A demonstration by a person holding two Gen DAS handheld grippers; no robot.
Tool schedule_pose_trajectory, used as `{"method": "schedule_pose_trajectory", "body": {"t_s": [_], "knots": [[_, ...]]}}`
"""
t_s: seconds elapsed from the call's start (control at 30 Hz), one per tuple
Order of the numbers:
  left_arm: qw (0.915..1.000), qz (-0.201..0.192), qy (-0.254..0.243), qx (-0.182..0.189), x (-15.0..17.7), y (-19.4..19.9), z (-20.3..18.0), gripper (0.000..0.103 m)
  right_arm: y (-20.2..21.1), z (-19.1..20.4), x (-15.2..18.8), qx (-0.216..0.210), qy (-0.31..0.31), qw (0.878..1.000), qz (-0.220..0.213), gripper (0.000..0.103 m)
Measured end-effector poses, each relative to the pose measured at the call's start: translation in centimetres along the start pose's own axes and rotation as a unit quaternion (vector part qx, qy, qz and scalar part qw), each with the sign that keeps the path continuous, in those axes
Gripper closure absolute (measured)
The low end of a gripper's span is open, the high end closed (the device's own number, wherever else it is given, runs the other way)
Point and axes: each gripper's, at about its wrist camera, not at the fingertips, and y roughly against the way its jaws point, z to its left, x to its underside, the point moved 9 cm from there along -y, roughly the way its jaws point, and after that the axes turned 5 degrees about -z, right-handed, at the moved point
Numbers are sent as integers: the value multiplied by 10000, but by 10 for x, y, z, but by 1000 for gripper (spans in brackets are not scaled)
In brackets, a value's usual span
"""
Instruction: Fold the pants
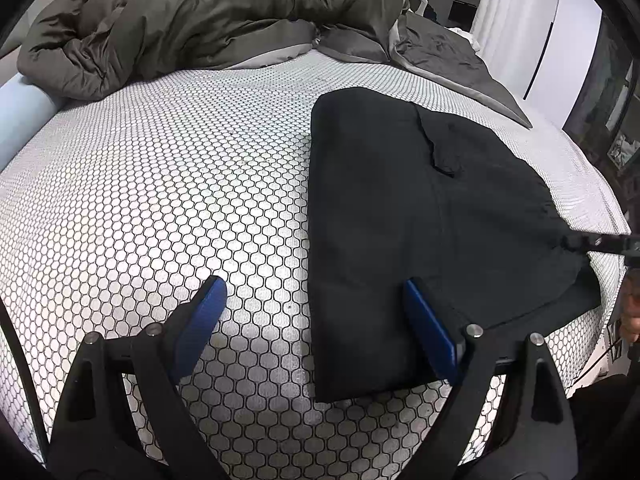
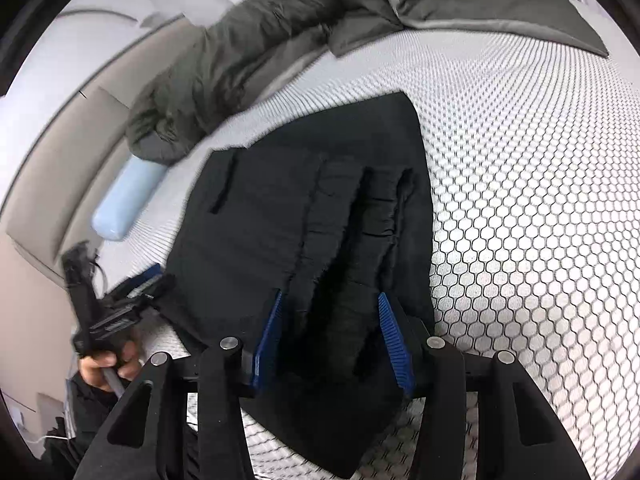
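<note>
Black pants (image 1: 420, 216) lay already folded into a compact block on the honeycomb-patterned mattress (image 1: 160, 184), toward its right side in the left wrist view. Rumpled olive duvet (image 1: 208, 12) sat well apart at the far end, pale blue bolster (image 2: 128, 200) at the far-left edge.

Left gripper (image 1: 316, 292) hung wide open over the near left edge of the pants; one blue pad over bare mattress, the other over the cloth, nothing pinched. Whether the pad touched fabric could not be told.

Right gripper (image 2: 330, 300) was at the waistband end, its pads spread either side of the gathered waistband layers (image 2: 360, 208). Jaws looked partly open, cloth bunched between them but not clearly clamped; frame was motion-blurred.

Judged step: late stage, lengthwise fold and at least one cross fold done, block being tidied or a last fold being set up.

Next move likely called for the right gripper to close on all stacked layers together, not just the top one, and the left to pin or grab the matching edge so the block did not skew.
</note>
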Motion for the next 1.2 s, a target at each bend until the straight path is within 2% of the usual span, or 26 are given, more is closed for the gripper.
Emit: {"method": "schedule_pose_trajectory", "body": {"t_s": [0.07,0.13,0.17,0.2,0.27,0.37,0.43,0.5,0.53,0.57,0.6,0.67,0.77,0.83,0.9,1.0,1.07,1.1,1.2], "knots": [[10000,17,58,5,-2,-2,0,15,-9,0,7,77,70,9999,87,55],[10000,25,65,-14,-2,0,1,15,-9,5,7,221,387,9990,-6,75],[10000,21,62,-28,-2,1,0,15,-5,11,5,242,529,9982,-128,91],[10000,24,55,-32,-1,2,0,15,0,14,4,207,568,9979,-217,96],[10000,24,25,-70,-4,4,0,15,18,26,0,-26,566,9973,-457,98],[9999,-18,-43,-133,-8,10,0,15,50,45,4,-459,540,9948,-727,98],[9998,-15,-104,-152,-11,12,1,15,54,44,15,-545,488,9951,-660,98],[9997,4,-162,-178,-10,13,1,15,35,24,28,-122,378,9986,-363,98],[9996,29,-195,-200,-9,11,2,15,23,9,34,303,410,9986,-140,98],[9996,34,-201,-202,-9,11,2,15,12,-4,41,558,376,9977,117,98],[9996,7,-196,-223,-10,13,2,15,9,-8,41,465,219,9986,149,96],[9991,-179,-228,-309,-13,22,2,15,26,-2,29,449,373,9980,-251,92],[9976,-520,-437,-141,-20,36,-17,15,56,25,8,429,899,9880,-1179,89],[9948,-668,-750,195,-22,39,-44,15,50,50,5,328,1244,9832,-1297,88],[9899,-608,-1191,477,-17,33,-73,15,25,77,11,117,1658,9805,-1050,79],[9803,-373,-1838,621,-3,11,-104,17,-31,100,24,329,2102,9760,-455,79],[9791,-107,-1947,584,8,-5,-104,17,-56,100,30,608,2364,9695,-209,79],[9785,-98,-1970,611,9,-6,-104,17,-65,95,31,820,2439,9663,-76,79],[9774,-90,-2008,662,15,1,-98,17,-51,77,29,929,2278,9692,-42,79]]}}
